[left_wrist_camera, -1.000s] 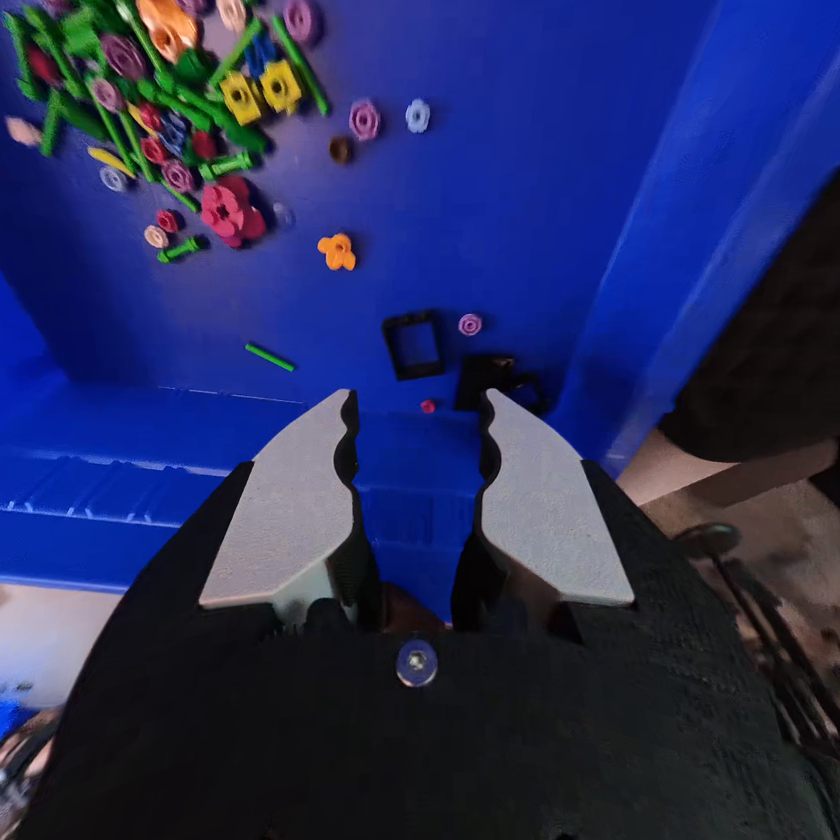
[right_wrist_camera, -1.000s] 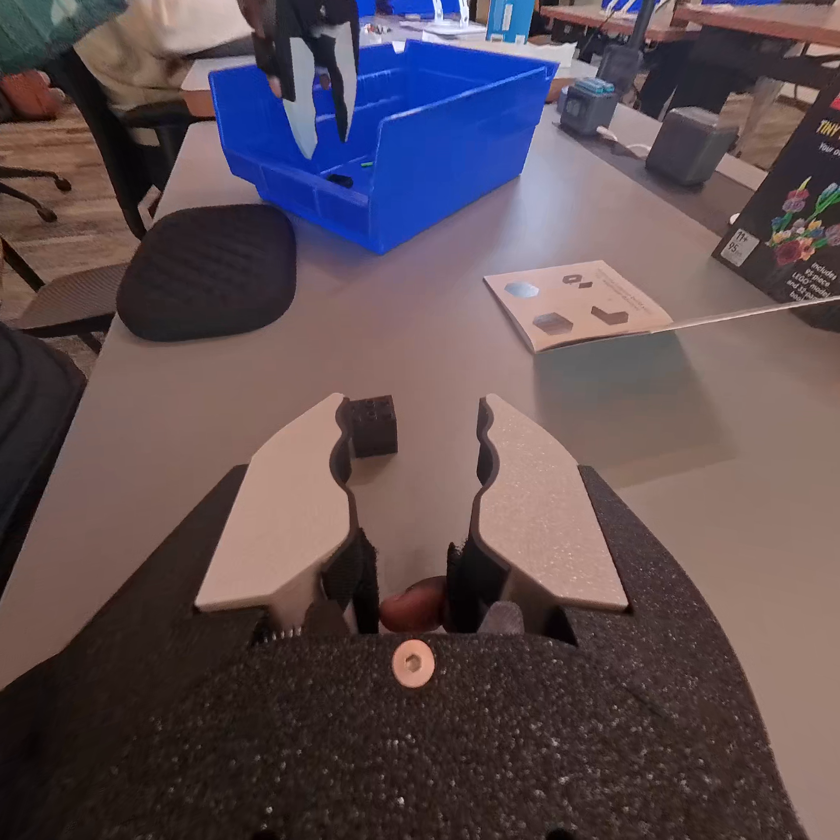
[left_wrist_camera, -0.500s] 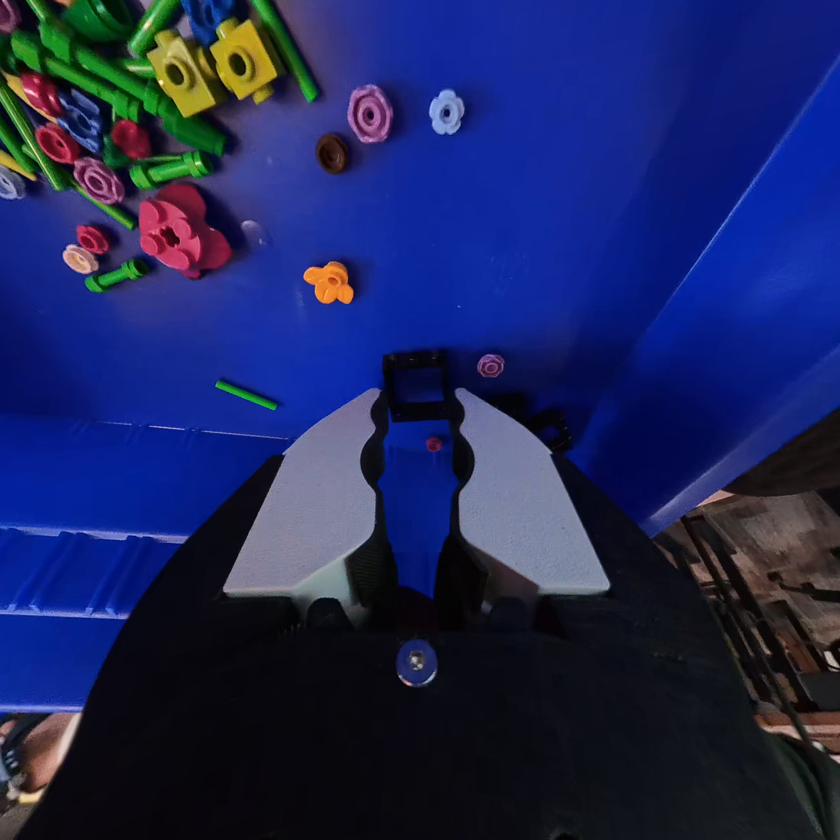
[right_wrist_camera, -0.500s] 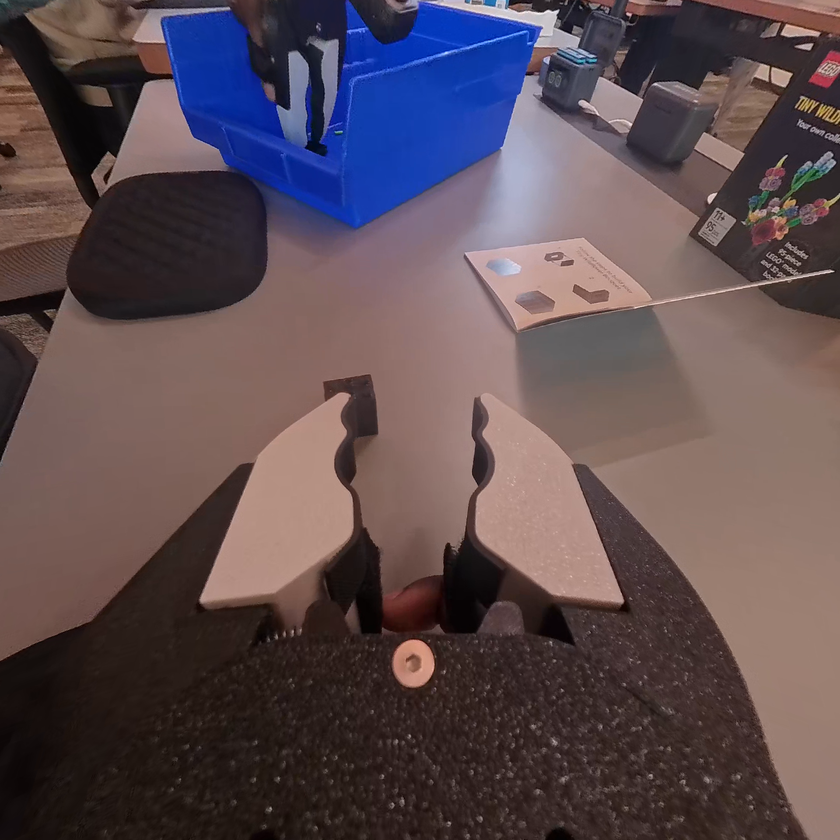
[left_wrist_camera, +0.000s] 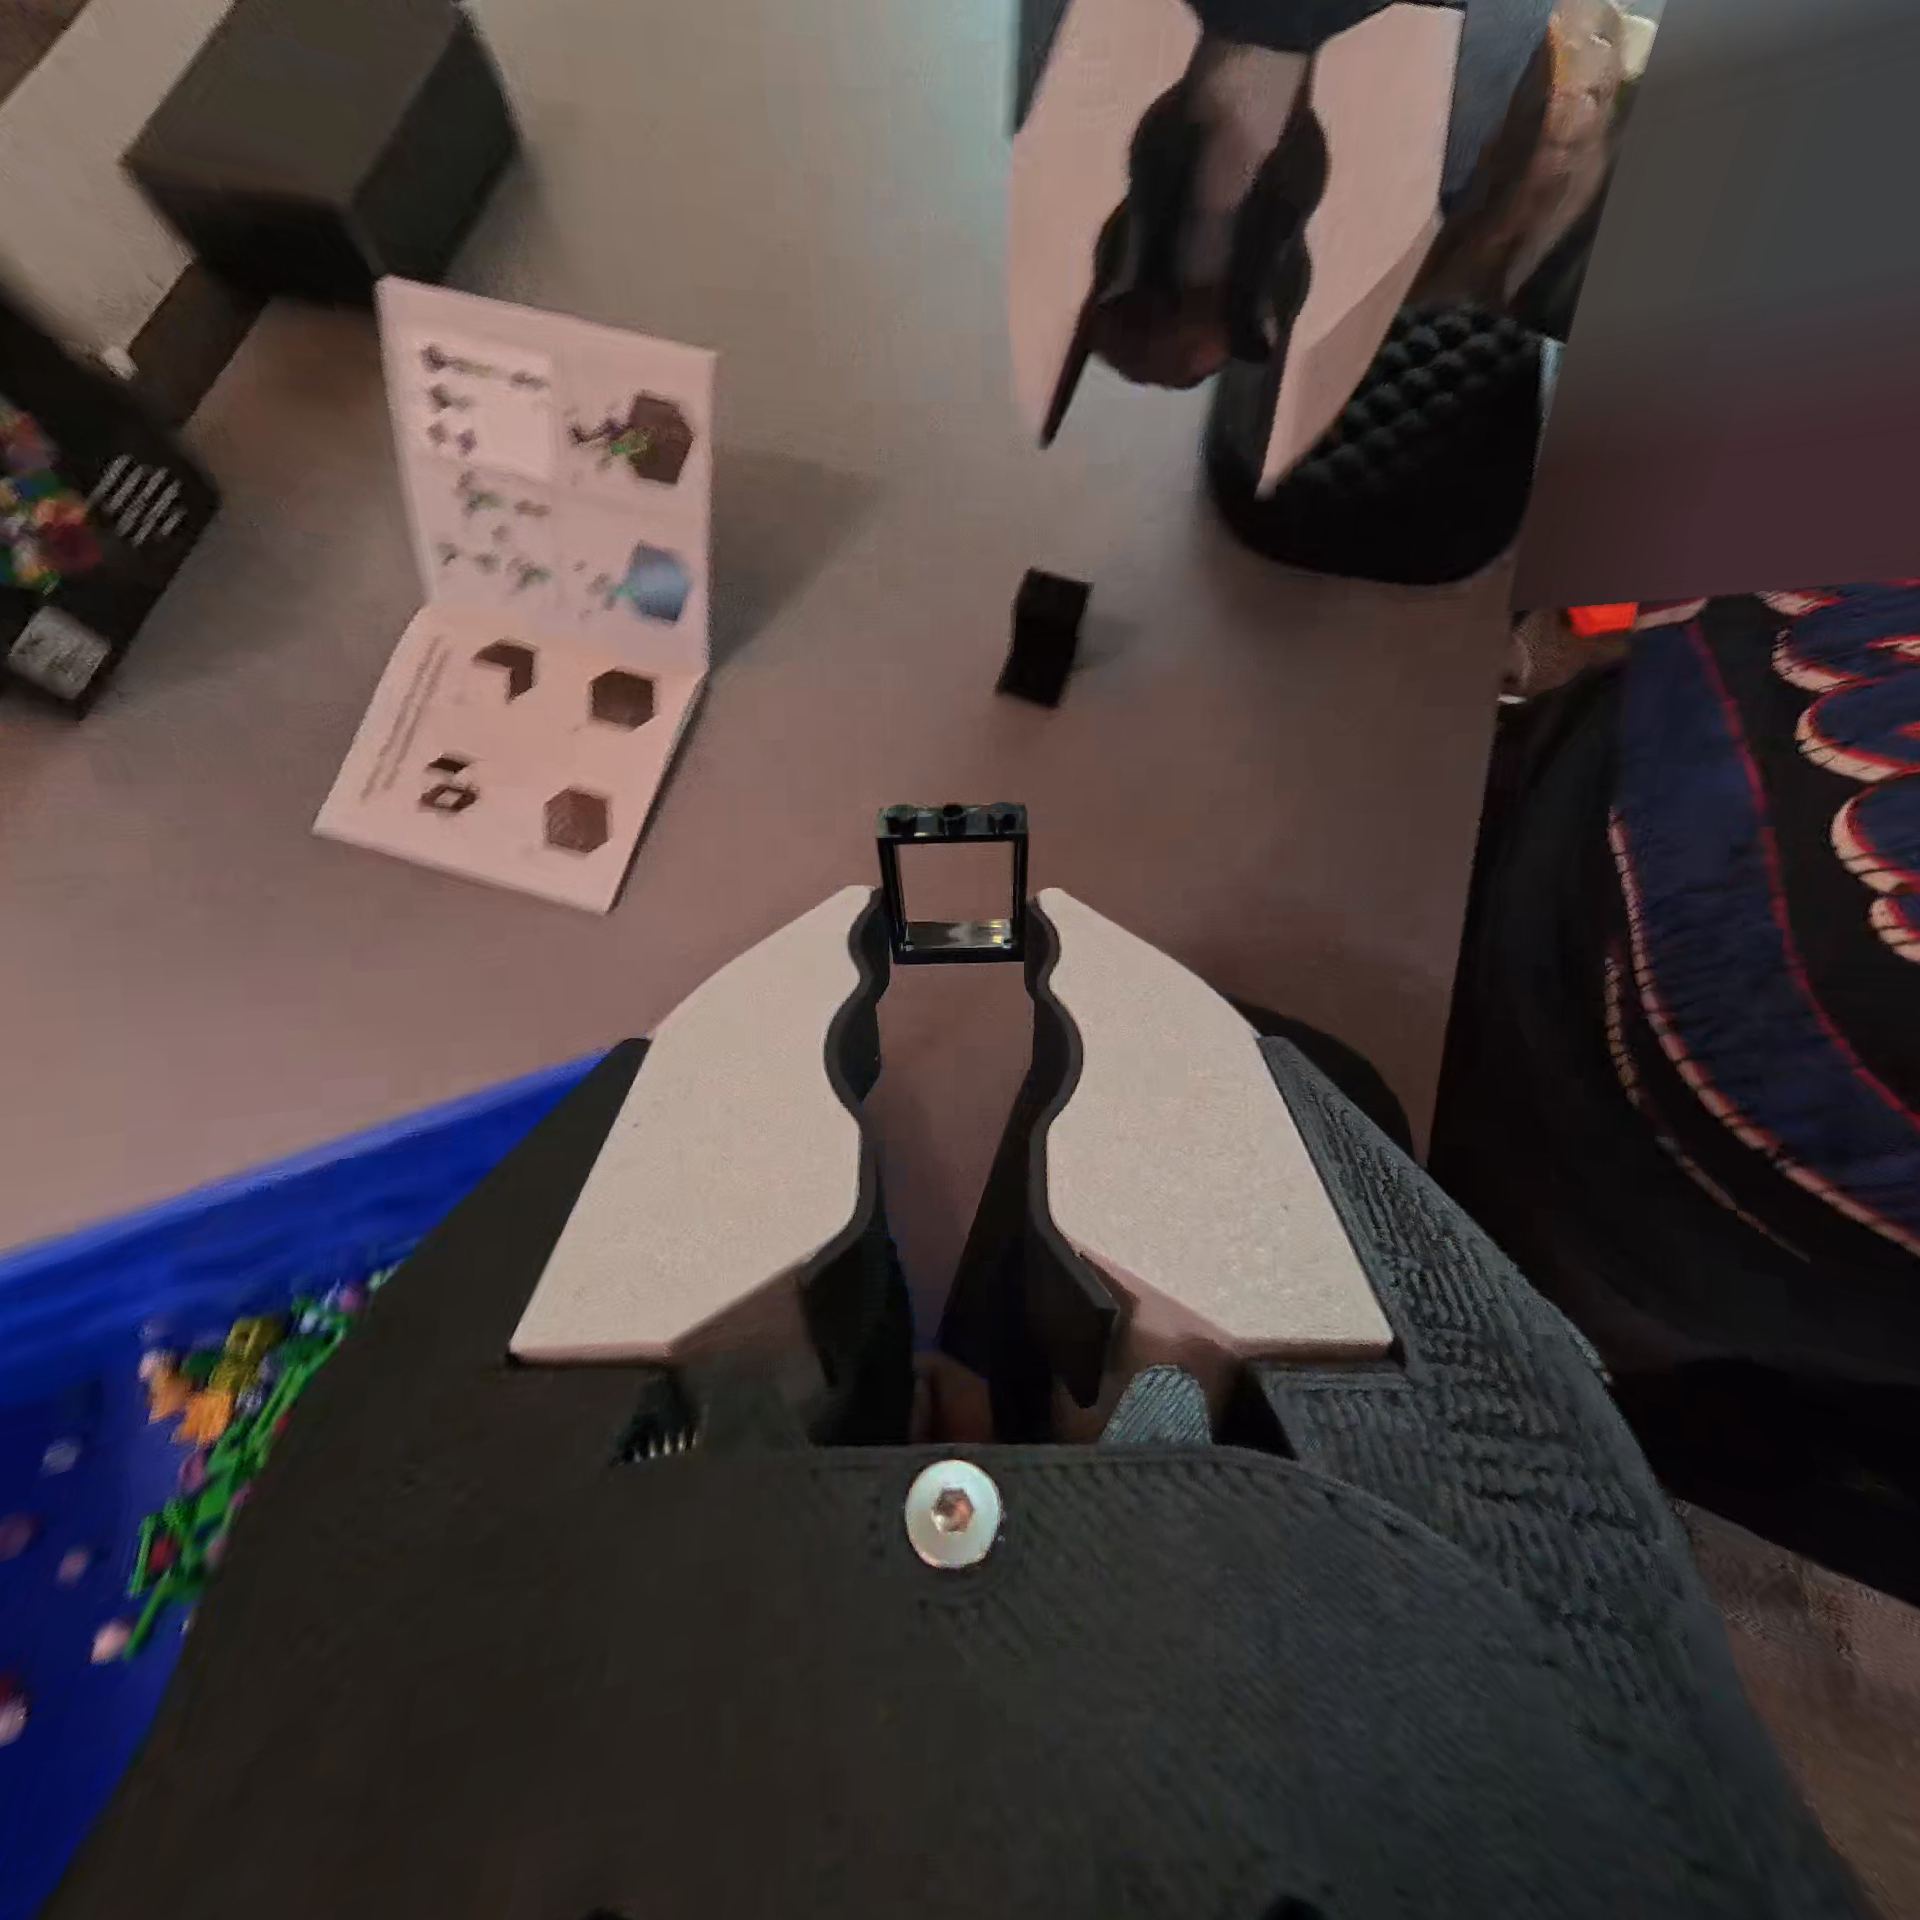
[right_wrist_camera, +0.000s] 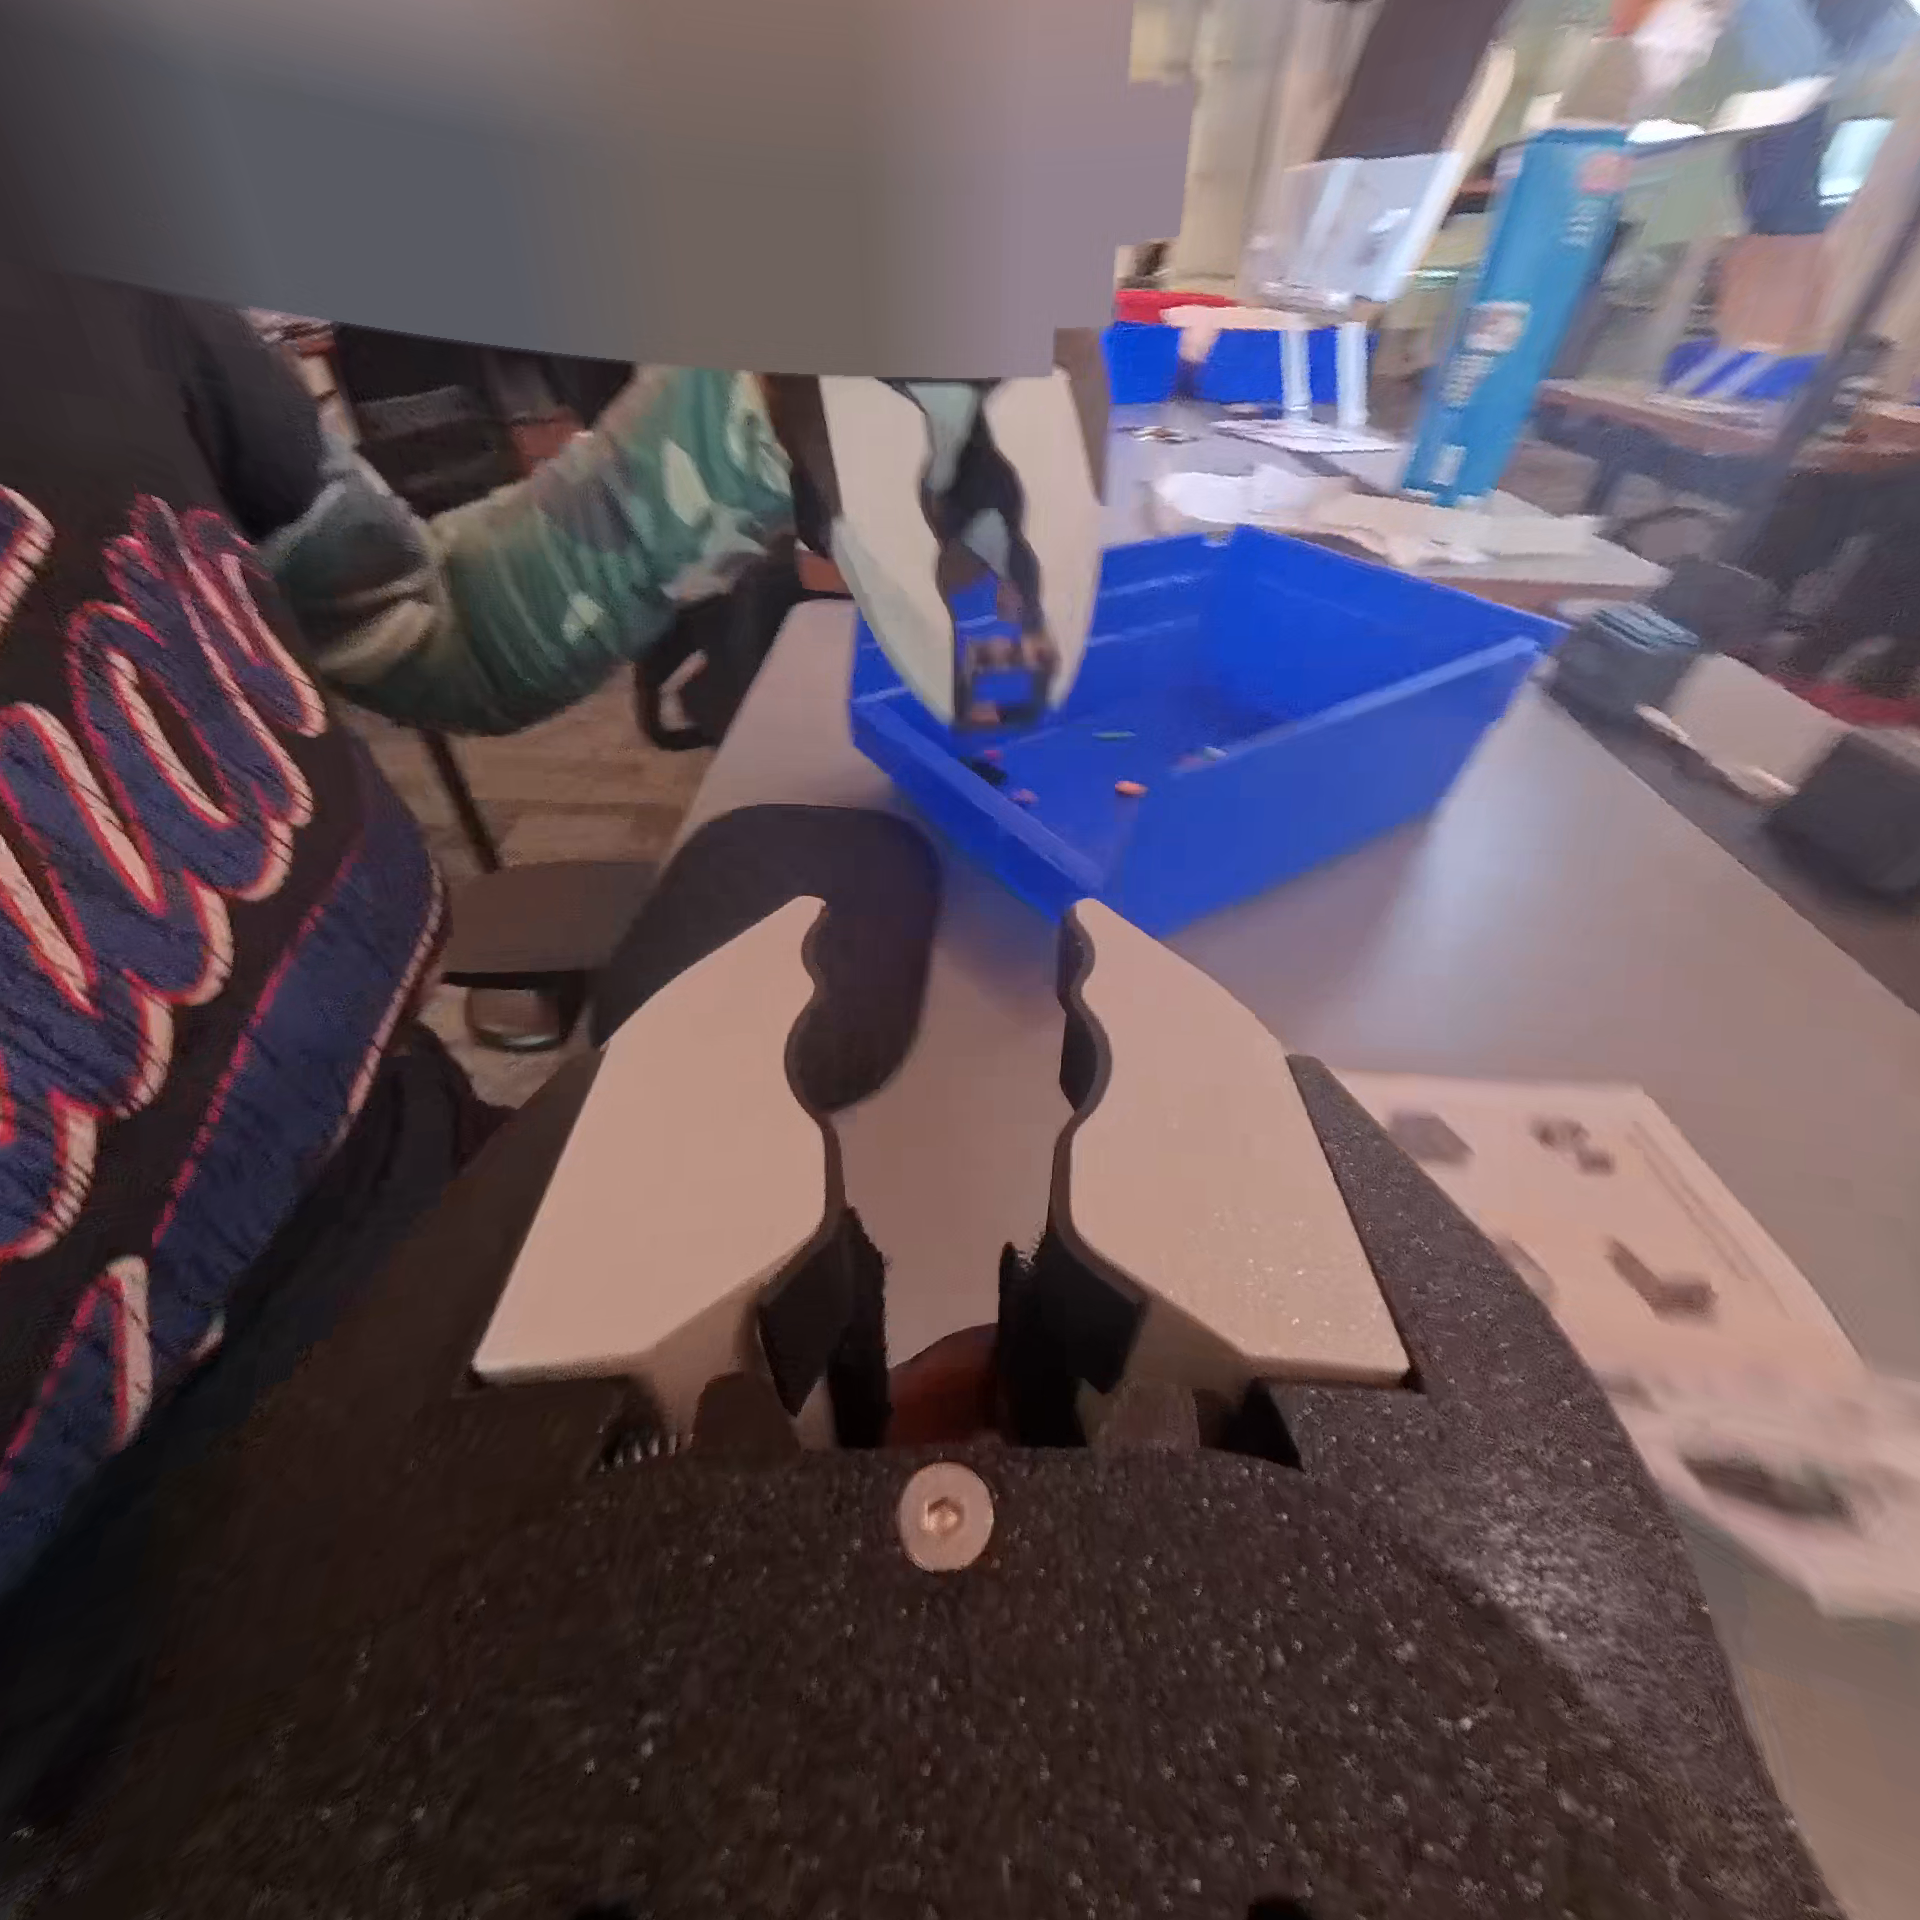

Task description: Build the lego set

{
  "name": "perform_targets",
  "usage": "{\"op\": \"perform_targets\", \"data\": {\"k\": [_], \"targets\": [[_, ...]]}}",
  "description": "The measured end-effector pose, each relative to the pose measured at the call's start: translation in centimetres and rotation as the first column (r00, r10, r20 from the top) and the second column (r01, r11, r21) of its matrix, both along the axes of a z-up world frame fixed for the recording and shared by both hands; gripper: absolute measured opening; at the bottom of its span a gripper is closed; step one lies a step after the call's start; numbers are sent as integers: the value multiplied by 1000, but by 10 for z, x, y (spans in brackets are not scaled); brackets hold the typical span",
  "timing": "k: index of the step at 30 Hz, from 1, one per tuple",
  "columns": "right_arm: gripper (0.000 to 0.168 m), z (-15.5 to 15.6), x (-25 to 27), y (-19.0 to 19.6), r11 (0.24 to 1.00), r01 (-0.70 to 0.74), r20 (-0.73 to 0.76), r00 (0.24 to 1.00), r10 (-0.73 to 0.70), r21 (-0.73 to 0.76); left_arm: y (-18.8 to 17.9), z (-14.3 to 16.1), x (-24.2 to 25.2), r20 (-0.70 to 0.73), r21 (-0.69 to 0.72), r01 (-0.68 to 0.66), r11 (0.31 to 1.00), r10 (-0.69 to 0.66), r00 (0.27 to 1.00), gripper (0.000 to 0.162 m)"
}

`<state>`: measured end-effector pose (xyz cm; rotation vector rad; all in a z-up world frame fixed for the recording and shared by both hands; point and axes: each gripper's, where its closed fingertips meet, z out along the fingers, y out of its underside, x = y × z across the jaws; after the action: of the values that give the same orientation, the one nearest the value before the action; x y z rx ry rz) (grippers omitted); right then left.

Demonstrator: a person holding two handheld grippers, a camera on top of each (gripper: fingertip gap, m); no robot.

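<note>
My left gripper [left_wrist_camera: 953,902] is shut on a small black window-frame piece [left_wrist_camera: 951,821], held upright at its fingertips above the grey table [left_wrist_camera: 883,312]. A black brick block [left_wrist_camera: 1044,649] stands on the table beyond it. My right gripper [right_wrist_camera: 945,920] is open and empty, raised above the table. It also shows at the top of the left wrist view [left_wrist_camera: 1158,457]. In the right wrist view the left gripper [right_wrist_camera: 1003,701] hangs over the near end of the blue bin [right_wrist_camera: 1299,821], with the frame between its fingertips.
The blue bin of loose coloured pieces [left_wrist_camera: 187,1320] is at my lower left. An open instruction booklet [left_wrist_camera: 540,623] and the set's box [left_wrist_camera: 73,540] lie to the left. A black cushion pad [left_wrist_camera: 1382,447] lies behind the block. A person's patterned sweater [left_wrist_camera: 1714,883] is at right. My hands' fingertips stand some 10 cm from each other. From the right gripper's tips to the black brick block [left_wrist_camera: 1044,649] is close to 15 cm.
My left gripper closed on the black frame, lifted it out of the bin and swung over the table. My right gripper rose away from the black block and turned toward the bin.
</note>
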<state>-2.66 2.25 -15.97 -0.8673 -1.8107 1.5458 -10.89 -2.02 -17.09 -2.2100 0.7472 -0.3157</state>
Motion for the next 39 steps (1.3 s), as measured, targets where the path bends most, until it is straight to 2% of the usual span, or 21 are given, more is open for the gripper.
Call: {"op": "perform_targets", "data": {"k": [3, 7, 16, 19, 21, 23, 25, 27, 31, 36, 39], "targets": [[43, 3, -14, -28, 992, -115, 60, 992, 112, 48, 5, -6, 33, -15, -12, 104, 994, -105, 994, 25], [36, -6, -27, -30, 987, -112, 122, 988, 98, 119, 6, -16, 51, -49, -56, 178, 982, -181, 982, 25], [25, -17, -27, -30, 975, -111, 162, 984, 80, 191, 11, -24, 57, -83, -79, 209, 975, -216, 973, 25], [25, -19, -20, -15, 971, -78, 184, 982, 36, 228, 22, -25, 60, -66, -42, 149, 988, -151, 986, 27], [25, -22, -8, 5, 964, -39, 216, 976, -19, 264, 35, -30, 65, -41, 4, 75, 997, -74, 996, 41], [25, -28, 4, 32, 950, 15, 269, 957, -104, 313, 45, -45, 75, -4, 25, 33, 999, -32, 999, 52], [24, -38, 13, 58, 921, 54, 328, 925, -192, 386, 54, -71, 82, 2, 6, 17, 1000, -17, 1000, 55], [24, -46, 20, 67, 907, 43, 383, 897, -220, 420, 65, -95, 85, -12, -11, 15, 1000, -15, 1000, 54], [25, -69, 20, 54, 902, -18, 486, 847, -216, 431, 79, -120, 92, 1, -15, 104, 994, -104, 995, 44], [24, -101, 22, 48, 878, -25, 571, 769, -289, 478, 79, -131, 95, 9, -14, 195, 981, -195, 981, 27], [24, -107, 21, 46, 862, -40, 588, 747, -309, 505, 78, -130, 98, 36, 0, 210, 978, -210, 977, 25]]}}
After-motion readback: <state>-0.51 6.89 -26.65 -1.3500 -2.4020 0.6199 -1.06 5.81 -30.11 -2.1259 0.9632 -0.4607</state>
